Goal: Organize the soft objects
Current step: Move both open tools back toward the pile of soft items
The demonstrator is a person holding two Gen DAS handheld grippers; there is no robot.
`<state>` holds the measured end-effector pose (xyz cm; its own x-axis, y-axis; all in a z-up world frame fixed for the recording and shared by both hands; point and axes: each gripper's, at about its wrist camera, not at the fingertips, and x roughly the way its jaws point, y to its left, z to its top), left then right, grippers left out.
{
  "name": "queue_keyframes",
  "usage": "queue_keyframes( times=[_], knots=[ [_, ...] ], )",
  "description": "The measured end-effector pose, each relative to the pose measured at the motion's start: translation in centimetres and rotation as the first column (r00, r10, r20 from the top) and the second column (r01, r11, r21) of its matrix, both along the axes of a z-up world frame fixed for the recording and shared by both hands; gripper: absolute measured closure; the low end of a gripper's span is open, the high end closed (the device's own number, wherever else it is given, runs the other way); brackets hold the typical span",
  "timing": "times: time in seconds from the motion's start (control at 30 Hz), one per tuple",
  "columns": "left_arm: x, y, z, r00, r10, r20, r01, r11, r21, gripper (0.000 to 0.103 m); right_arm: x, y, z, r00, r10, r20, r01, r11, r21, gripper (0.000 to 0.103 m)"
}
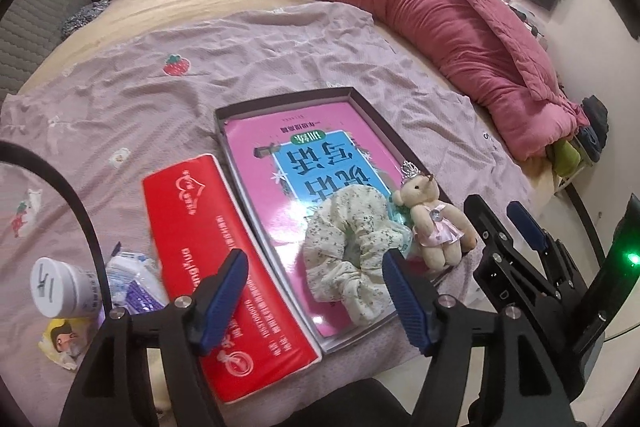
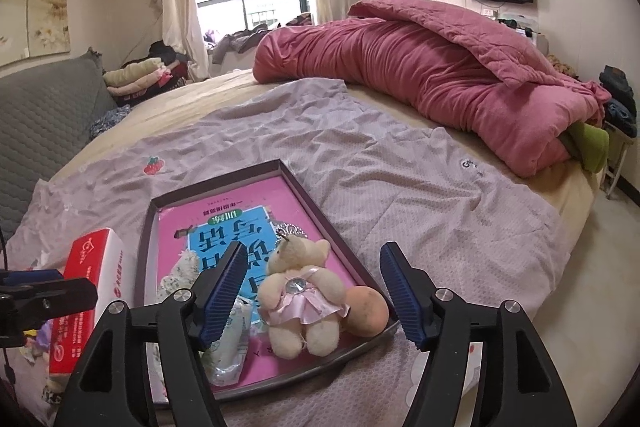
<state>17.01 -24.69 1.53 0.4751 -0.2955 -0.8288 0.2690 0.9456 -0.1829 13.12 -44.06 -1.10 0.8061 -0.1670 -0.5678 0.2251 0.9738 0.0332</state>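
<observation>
The left claw (image 1: 316,295) hangs with its blue pads spread wide and nothing pressed between them, above the near end of the shallow tray (image 1: 240,107), while the right claw (image 2: 314,293) also stands wide and empty-handed, its pads flanking the teddy bear (image 2: 302,301) without touching it. Just below the left claw the floral scrunchie (image 1: 352,259) lies in the tray on a pink book (image 1: 256,163), the bear sits beside it at the tray's right edge, and a peach-coloured ball (image 2: 368,311) is tucked against the bear in the near corner (a crinkled clear packet (image 2: 228,347) rests there too). This grouping suggests the tray is the collecting place for the soft things, so both appear already delivered. Left of the tray, touching its side, lies a red tissue pack (image 1: 224,267), and further left a white jar (image 1: 60,287) and a small wrapper (image 1: 132,279) stay outside, probably unsorted. Everything rests on a lilac sheet (image 1: 160,107) spread over the bed, with a rolled pink quilt (image 1: 440,27) beyond.
</observation>
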Motion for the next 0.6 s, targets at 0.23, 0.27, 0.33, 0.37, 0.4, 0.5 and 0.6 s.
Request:
queue_keyframes(
  times=[0.23,0.27,0.33,0.37,0.4,0.5,0.6],
  knots=[
    [-1.1,1.2,1.4,0.999,0.012,0.046,-0.013,1.000,0.022,0.032,-0.6,0.5,1.0,1.000,-0.011,0.013,0.011,1.000,-0.005,0.030],
    [-1.4,1.5,1.7,0.998,0.018,0.054,-0.020,1.000,0.025,0.032,-0.7,0.6,1.1,1.000,-0.010,0.015,0.010,1.000,-0.007,0.030],
    [-1.6,1.9,2.0,0.998,0.025,0.061,-0.026,0.999,0.028,0.032,-1.0,0.9,1.5,1.000,-0.015,0.023,0.015,1.000,-0.016,0.030],
    [-1.7,2.1,2.1,0.998,0.027,0.065,-0.029,0.999,0.031,0.032,-1.0,1.0,1.6,1.000,-0.011,0.026,0.012,1.000,-0.016,0.030],
    [-2.0,2.4,2.4,0.997,0.031,0.074,-0.034,0.999,0.034,0.032,-1.1,1.1,1.8,1.000,-0.010,0.028,0.010,1.000,-0.016,0.030],
    [-2.4,3.2,2.8,0.996,0.041,0.082,-0.044,0.999,0.030,0.032,-1.5,1.6,2.3,0.999,-0.004,0.036,0.004,1.000,-0.021,0.029],
    [-2.7,4.1,3.2,0.995,0.050,0.090,-0.053,0.998,0.027,0.032,-1.8,2.3,2.9,0.999,0.007,0.045,-0.005,0.999,-0.039,0.029]
  ],
)
